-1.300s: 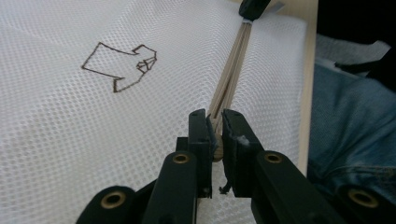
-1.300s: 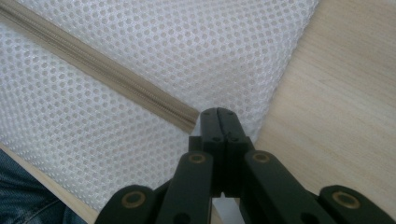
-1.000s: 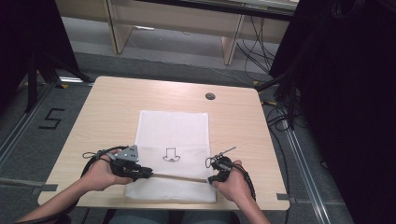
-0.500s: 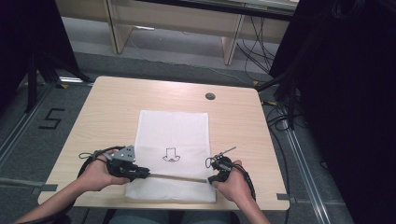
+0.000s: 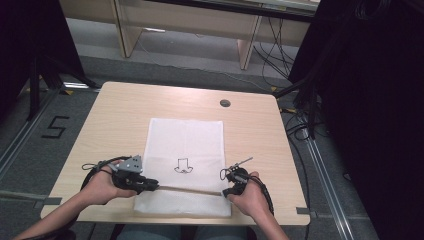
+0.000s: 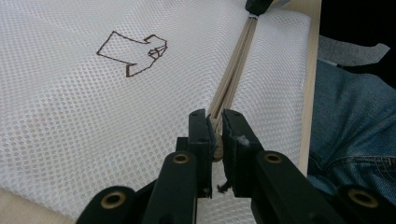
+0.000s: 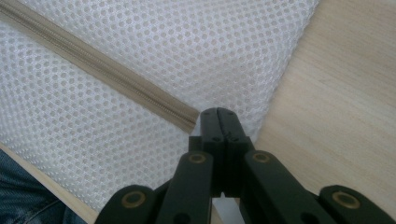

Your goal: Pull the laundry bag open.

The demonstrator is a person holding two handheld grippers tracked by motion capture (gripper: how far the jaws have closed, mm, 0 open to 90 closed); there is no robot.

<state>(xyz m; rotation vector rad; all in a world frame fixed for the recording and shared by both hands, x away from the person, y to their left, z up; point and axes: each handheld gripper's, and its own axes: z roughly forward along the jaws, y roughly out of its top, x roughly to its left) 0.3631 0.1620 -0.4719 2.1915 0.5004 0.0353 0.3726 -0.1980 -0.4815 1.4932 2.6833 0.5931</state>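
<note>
A white mesh bag (image 5: 185, 140) lies flat on the wooden table (image 5: 115, 115), with a small black shirt drawing (image 5: 183, 166) on it. A beige zipper (image 5: 190, 189) runs across the bag near the front edge. My left gripper (image 5: 152, 186) is at the zipper's left end. In the left gripper view its jaws (image 6: 215, 126) are shut on the zipper pull, and the zipper (image 6: 236, 65) stretches away toward the other gripper (image 6: 257, 5). My right gripper (image 5: 226, 192) is at the right end. In the right gripper view it (image 7: 218, 112) is shut on the mesh just past the zipper's end (image 7: 191, 119).
A round cable hole (image 5: 225, 103) sits at the table's back right. The table's front edge (image 6: 308, 93) runs just beyond the bag, with the person's jeans (image 6: 355, 121) below it. Bare wood (image 7: 336, 93) lies right of the bag. Cables and desk legs stand on the floor behind.
</note>
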